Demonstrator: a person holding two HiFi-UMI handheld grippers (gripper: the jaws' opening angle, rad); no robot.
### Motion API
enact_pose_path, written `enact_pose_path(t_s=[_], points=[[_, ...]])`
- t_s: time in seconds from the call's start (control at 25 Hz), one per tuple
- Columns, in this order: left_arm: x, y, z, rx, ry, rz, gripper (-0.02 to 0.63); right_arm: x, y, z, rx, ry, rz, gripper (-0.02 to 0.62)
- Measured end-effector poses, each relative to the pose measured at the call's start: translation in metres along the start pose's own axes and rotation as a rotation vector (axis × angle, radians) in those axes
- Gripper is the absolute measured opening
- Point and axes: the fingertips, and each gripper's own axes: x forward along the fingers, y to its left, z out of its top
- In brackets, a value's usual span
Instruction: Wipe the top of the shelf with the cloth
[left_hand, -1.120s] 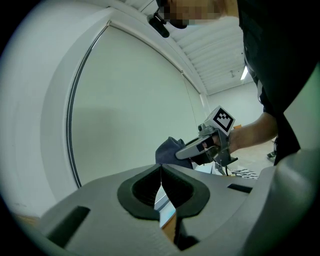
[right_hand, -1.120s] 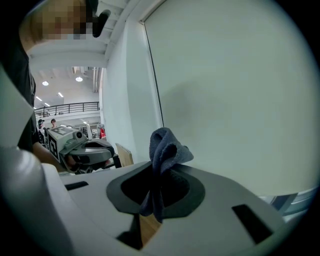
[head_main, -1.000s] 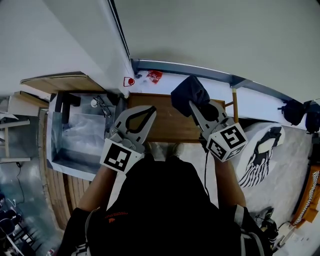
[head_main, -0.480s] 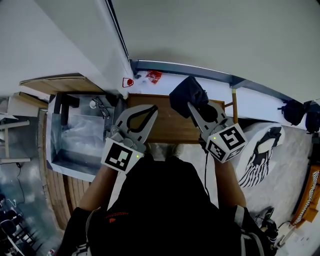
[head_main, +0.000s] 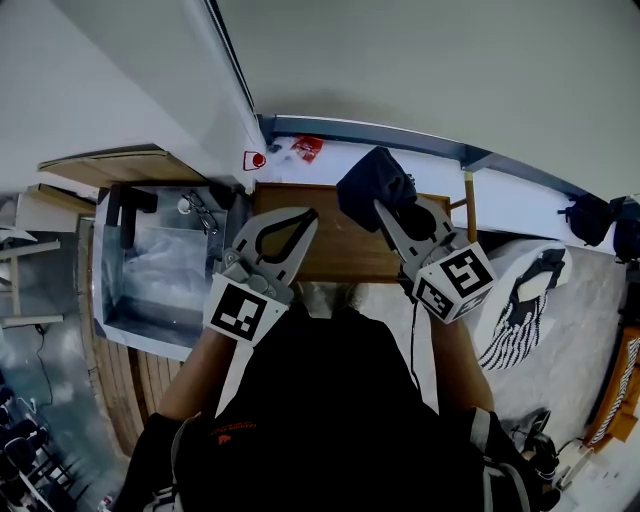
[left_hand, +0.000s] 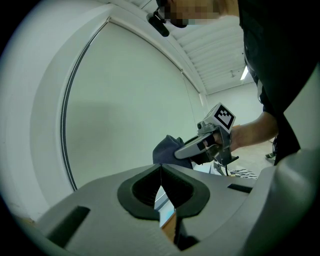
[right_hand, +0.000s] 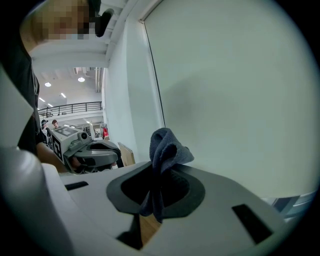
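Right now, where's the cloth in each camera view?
Head view: the cloth is upper middle, at the tip of the right tool.
Left gripper view: centre, held by the tool opposite.
Right gripper view: centre, pinched between the jaws.
Shared landmark: the wooden shelf top below the tools.

L grey two-jaw gripper (head_main: 304, 217): jaws were closed tip-to-tip, nothing between. R grey two-jaw gripper (head_main: 384, 210): jaws were clamped on dark blue cloth (head_main: 370, 180). Bare forearms (head_main: 192, 372) reached fwd, grippers side by side, apart.
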Motion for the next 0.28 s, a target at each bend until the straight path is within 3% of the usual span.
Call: enact_pose_path(t_s=[0.28], points=[[0.0048,-0.0013,-0.0006,0.003,-0.001,-0.012,0.023,-0.0003,-0.002,0.0047,-0.005,-0.009,0.002,0.046]])
